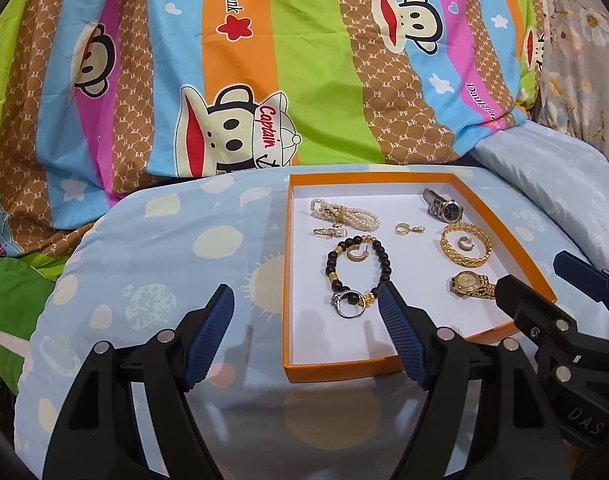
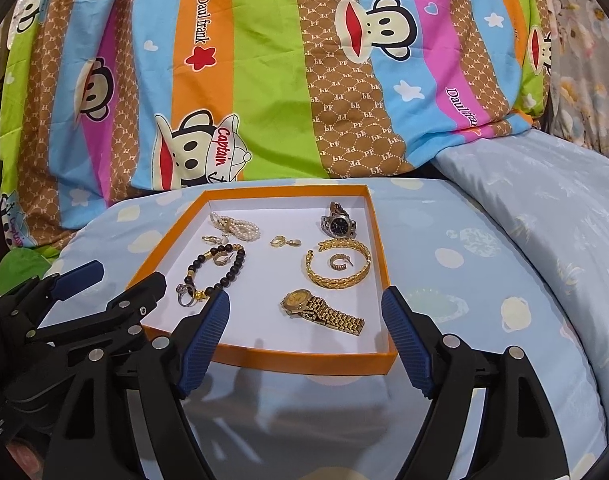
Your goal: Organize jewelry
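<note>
Jewelry already fills your orange box (image 2: 264,354), gold watch (image 2: 322,308) at its six o'clock, while your left gripper (image 1: 304,336) and right gripper (image 2: 306,338) gape wide, holding nothing, so little seems left.

The striped quilt (image 1: 264,60) read "Daulfrank" on its orange stripe, "Captain" in red on the monkey's cap (image 1: 270,126), and a repeated "PF" across the brown bands. The right tool's (image 1: 584,420) black body bore the letters "DAS".
</note>
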`<state>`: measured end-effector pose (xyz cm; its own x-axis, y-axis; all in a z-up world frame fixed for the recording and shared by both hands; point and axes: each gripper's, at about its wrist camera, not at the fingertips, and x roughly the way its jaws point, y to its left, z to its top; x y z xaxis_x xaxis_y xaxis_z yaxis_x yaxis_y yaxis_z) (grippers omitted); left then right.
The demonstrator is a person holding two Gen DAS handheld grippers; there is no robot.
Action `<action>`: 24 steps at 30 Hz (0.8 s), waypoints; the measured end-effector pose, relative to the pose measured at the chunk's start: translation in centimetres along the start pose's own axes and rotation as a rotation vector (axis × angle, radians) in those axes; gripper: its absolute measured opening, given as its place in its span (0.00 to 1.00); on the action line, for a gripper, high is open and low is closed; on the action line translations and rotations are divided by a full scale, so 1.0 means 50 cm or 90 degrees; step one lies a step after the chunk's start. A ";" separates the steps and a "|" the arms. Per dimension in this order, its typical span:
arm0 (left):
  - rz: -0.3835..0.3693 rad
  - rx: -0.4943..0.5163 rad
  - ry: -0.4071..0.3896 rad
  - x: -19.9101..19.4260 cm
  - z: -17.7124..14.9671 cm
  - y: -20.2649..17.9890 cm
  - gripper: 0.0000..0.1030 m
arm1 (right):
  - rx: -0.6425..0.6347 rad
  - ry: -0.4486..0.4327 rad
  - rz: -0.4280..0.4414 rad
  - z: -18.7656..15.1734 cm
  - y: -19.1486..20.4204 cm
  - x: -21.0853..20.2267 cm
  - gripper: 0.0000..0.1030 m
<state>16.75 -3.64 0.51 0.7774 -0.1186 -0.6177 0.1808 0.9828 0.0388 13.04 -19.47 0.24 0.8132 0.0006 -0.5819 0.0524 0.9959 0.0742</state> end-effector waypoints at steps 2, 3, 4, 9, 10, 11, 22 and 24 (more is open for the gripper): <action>0.003 -0.001 -0.001 0.000 0.000 0.001 0.70 | -0.003 -0.003 -0.002 0.000 0.001 -0.002 0.75; 0.004 -0.001 -0.001 0.000 -0.001 0.001 0.70 | -0.004 -0.003 -0.003 0.000 0.002 -0.003 0.75; 0.006 -0.001 -0.002 -0.001 -0.001 0.001 0.70 | -0.004 -0.004 -0.004 0.000 0.002 -0.003 0.75; 0.015 0.002 -0.006 -0.004 -0.001 -0.001 0.70 | -0.005 -0.005 -0.006 0.000 0.001 -0.004 0.75; 0.017 0.002 -0.008 -0.005 0.000 -0.001 0.70 | -0.005 -0.006 -0.006 0.000 0.001 -0.005 0.75; 0.018 0.003 -0.008 -0.005 0.000 -0.002 0.70 | -0.005 -0.007 -0.007 0.000 0.001 -0.005 0.75; 0.026 0.003 -0.008 -0.006 0.000 -0.003 0.70 | -0.008 -0.009 -0.011 0.000 0.003 -0.009 0.75; 0.027 0.003 -0.008 -0.005 0.000 -0.003 0.70 | -0.008 -0.010 -0.011 0.000 0.003 -0.008 0.75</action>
<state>16.52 -3.76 0.68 0.7920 -0.0786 -0.6055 0.1500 0.9863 0.0682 12.70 -19.33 0.48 0.8209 -0.0177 -0.5708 0.0587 0.9968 0.0535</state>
